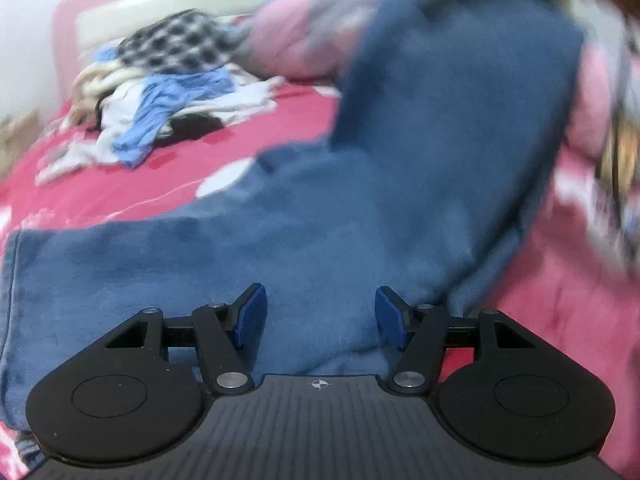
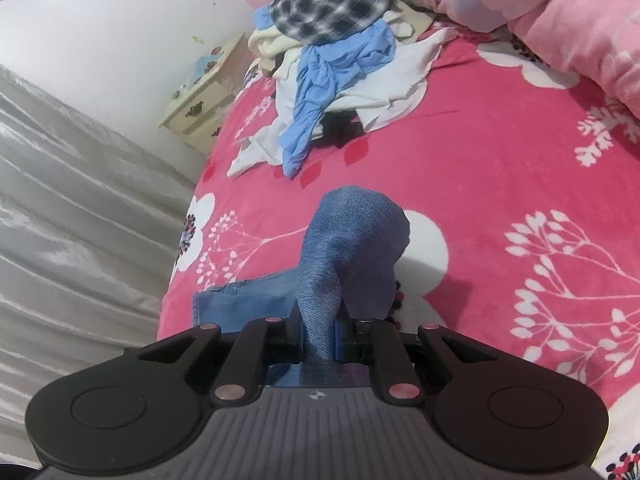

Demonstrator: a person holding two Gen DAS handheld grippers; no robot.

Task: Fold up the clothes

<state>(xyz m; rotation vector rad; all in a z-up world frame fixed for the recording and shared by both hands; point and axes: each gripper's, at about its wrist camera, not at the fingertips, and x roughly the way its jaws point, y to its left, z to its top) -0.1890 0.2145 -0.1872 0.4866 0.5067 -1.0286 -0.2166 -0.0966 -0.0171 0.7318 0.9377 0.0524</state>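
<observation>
Blue jeans (image 1: 360, 200) lie across the pink flowered bedspread (image 1: 120, 196), with one leg lifted up toward the top right in the blurred left wrist view. My left gripper (image 1: 321, 316) is open just above the denim and holds nothing. My right gripper (image 2: 319, 332) is shut on a bunched fold of the jeans (image 2: 352, 240), which rises in a hump in front of the fingers. The rest of the jeans (image 2: 248, 296) lies flat to the left near the bed's edge.
A pile of unfolded clothes (image 2: 332, 64) with a checked shirt (image 2: 332, 0) and a light blue garment sits at the far end of the bed. A pink quilt (image 2: 540, 12) lies at the back right. A cream nightstand (image 2: 204, 104) and grey curtain (image 2: 72, 220) stand left of the bed.
</observation>
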